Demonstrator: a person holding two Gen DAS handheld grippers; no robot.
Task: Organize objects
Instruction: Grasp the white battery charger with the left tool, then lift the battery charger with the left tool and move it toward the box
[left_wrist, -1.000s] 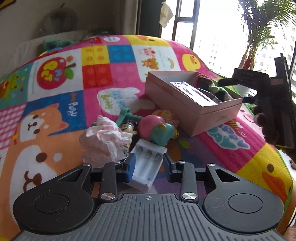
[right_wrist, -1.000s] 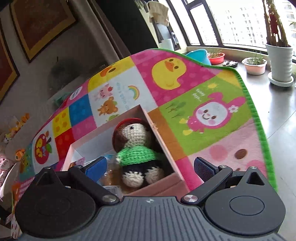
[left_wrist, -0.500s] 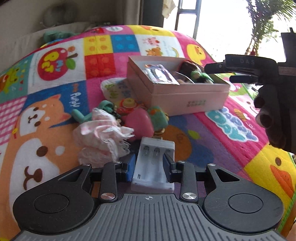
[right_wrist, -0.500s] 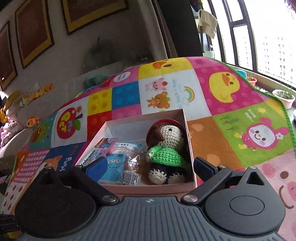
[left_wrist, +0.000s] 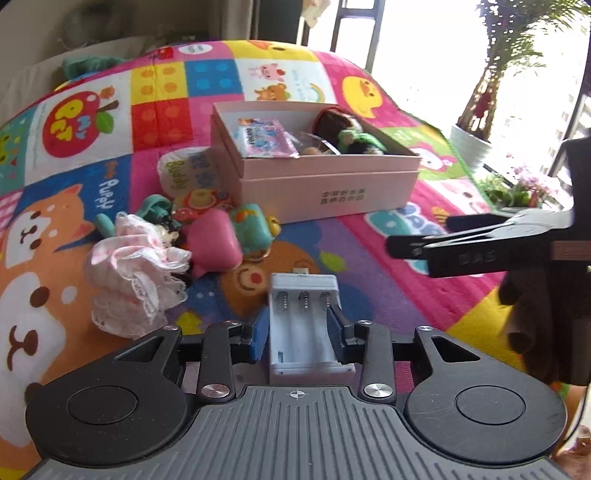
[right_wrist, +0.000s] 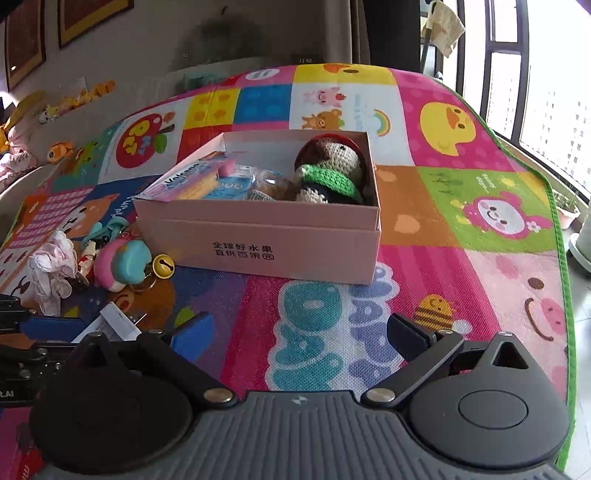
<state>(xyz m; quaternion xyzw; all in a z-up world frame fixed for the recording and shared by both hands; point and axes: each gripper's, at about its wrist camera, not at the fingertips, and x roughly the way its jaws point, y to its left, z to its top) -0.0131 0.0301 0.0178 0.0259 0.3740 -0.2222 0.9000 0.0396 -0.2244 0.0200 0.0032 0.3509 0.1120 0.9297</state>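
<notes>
My left gripper (left_wrist: 298, 332) is shut on a white battery holder (left_wrist: 304, 325), held just above the colourful play mat. The pink box (left_wrist: 332, 184) stands further back, holding a crochet doll (left_wrist: 351, 136) and snack packets (left_wrist: 266, 138). In the right wrist view the box (right_wrist: 266, 240) is ahead with the doll (right_wrist: 328, 170) inside. My right gripper (right_wrist: 299, 339) is open and empty above the mat, in front of the box. It shows at the right in the left wrist view (left_wrist: 443, 240).
Loose items lie left of the box: a pink lace cloth (left_wrist: 136, 269), a pink and teal toy (left_wrist: 229, 240), a teal clip (left_wrist: 151, 210), a gold bell (right_wrist: 164, 266). Potted plants (left_wrist: 476, 144) stand by the window at right. The mat's green edge (right_wrist: 565, 295) is at right.
The right gripper has pulled back from above the box to low over the mat in front of it. The left gripper has turned with the battery holder, which now points towards the box.
</notes>
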